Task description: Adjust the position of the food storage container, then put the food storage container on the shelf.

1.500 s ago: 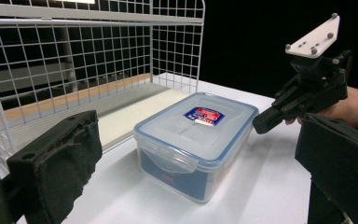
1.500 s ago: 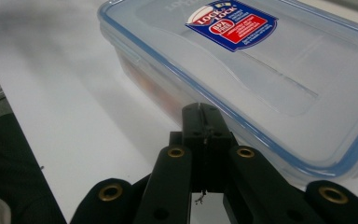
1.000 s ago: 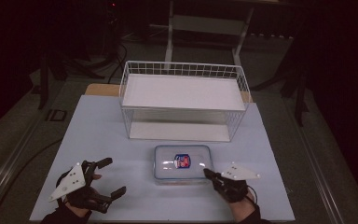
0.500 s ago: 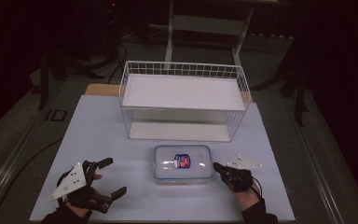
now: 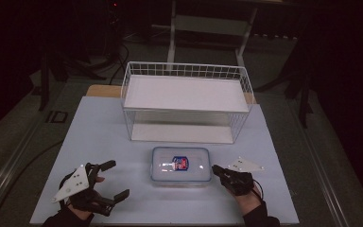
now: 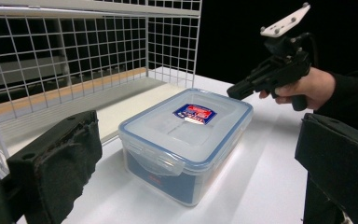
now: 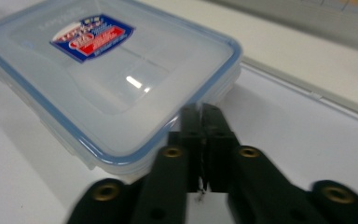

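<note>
**Right gripper closed at the box's edge, left gripper wide open**

The clear plastic box (image 5: 181, 165) with the blue-rimmed lid lies flat on my desk (image 5: 108, 137), just in front of the white wire basket (image 5: 186, 101) and apart from it. Its long axis runs left to right across the desk, parallel to the basket's front; the red-and-blue label (image 5: 181, 163) sits near the lid's middle.

My right gripper (image 5: 219, 170) is at the box's right short side, its jaws pressed together with nothing between them, tips pointing left at the lid's rim. From the right gripper view (image 7: 201, 122) the tips are at the lid's edge; whether they touch it I cannot tell.

My left gripper (image 5: 115, 179) hovers near the desk's front left, well apart from the box, jaws spread wide and empty, pointing right toward the box.
</note>
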Motion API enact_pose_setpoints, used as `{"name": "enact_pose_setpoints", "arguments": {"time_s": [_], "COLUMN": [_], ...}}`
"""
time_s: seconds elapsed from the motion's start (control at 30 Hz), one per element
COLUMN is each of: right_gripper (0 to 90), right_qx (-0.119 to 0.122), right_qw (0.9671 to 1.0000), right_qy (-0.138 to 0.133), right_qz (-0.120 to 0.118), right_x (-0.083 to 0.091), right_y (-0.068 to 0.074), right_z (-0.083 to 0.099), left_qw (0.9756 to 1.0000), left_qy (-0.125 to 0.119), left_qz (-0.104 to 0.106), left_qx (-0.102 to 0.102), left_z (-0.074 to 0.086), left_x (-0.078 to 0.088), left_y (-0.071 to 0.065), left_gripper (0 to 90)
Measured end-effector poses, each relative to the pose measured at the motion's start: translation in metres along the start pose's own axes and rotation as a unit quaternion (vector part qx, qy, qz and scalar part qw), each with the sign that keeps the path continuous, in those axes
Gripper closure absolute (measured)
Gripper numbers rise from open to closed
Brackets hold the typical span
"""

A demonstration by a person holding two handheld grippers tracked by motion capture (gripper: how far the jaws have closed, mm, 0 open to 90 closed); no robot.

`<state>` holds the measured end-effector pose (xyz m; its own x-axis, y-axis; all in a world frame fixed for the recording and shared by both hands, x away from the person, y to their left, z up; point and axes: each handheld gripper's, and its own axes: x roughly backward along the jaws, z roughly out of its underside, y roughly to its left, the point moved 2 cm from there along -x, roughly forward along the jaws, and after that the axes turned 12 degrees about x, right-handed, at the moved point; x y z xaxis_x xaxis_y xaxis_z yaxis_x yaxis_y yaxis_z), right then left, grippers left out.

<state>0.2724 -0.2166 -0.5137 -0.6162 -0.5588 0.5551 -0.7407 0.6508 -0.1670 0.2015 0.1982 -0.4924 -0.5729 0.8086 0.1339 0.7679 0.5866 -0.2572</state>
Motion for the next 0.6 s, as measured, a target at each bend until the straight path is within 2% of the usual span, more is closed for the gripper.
{"name": "enact_pose_setpoints", "arguments": {"time_s": [0.1,0.13,0.17,0.2,0.23,0.33,0.37,0.4,0.43,0.5,0.53,0.6], "right_gripper": [75.5,75.5,64.6,64.6,54.5,37.4,31.7,22.6,13.7,13.6,10.6,10.7], "right_qx": [0.012,0.012,0.012,0.012,0.004,0.005,0.003,-0.001,0.007,0.007,0.017,0.044], "right_qw": [0.9998,0.9998,0.9996,0.9996,0.9991,0.9976,0.9967,0.9956,0.9946,0.9936,0.993,0.9914], "right_qy": [-0.013,-0.013,-0.023,-0.023,-0.042,-0.068,-0.081,-0.092,-0.099,-0.109,-0.113,-0.121], "right_qz": [0.01,0.01,0.01,0.01,0.007,-0.001,-0.004,-0.019,-0.031,-0.029,-0.03,-0.025], "right_x": [0.008,0.008,0.014,0.014,0.02,0.027,0.029,0.032,0.033,0.036,0.037,0.04], "right_y": [-0.001,-0.001,-0.001,-0.001,-0.001,0.0,0.0,0.0,0.001,0.002,0.003,0.004], "right_z": [-0.003,-0.003,-0.007,-0.007,-0.011,-0.018,-0.02,-0.022,-0.025,-0.028,-0.031,-0.033], "left_qw": [1.0,0.9999,0.9998,0.9995,0.9994,0.9992,0.9993,0.9993,0.9993,0.9994,0.9994,0.9994], "left_qy": [0.0,0.004,0.005,0.004,0.004,0.004,0.001,0.002,0.005,0.009,0.016,0.026], "left_qz": [-0.002,-0.011,-0.015,-0.021,-0.021,-0.025,-0.02,-0.021,-0.021,-0.02,-0.021,-0.019], "left_qx": [0.005,0.006,0.007,0.022,0.027,0.031,0.03,0.032,0.031,0.027,0.022,0.013], "left_z": [-0.001,-0.002,-0.004,-0.008,-0.01,-0.017,-0.021,-0.026,-0.028,-0.035,-0.037,-0.041], "left_x": [-0.001,-0.002,-0.003,-0.006,-0.007,-0.009,-0.009,-0.01,-0.011,-0.014,-0.015,-0.02], "left_y": [-0.001,-0.003,-0.004,-0.006,-0.007,-0.01,-0.012,-0.013,-0.014,-0.016,-0.016,-0.017], "left_gripper": [0.3,0.3,0.3,0.3,0.4,0.3,0.4,0.4,0.3,0.3,0.3,0.4]}}
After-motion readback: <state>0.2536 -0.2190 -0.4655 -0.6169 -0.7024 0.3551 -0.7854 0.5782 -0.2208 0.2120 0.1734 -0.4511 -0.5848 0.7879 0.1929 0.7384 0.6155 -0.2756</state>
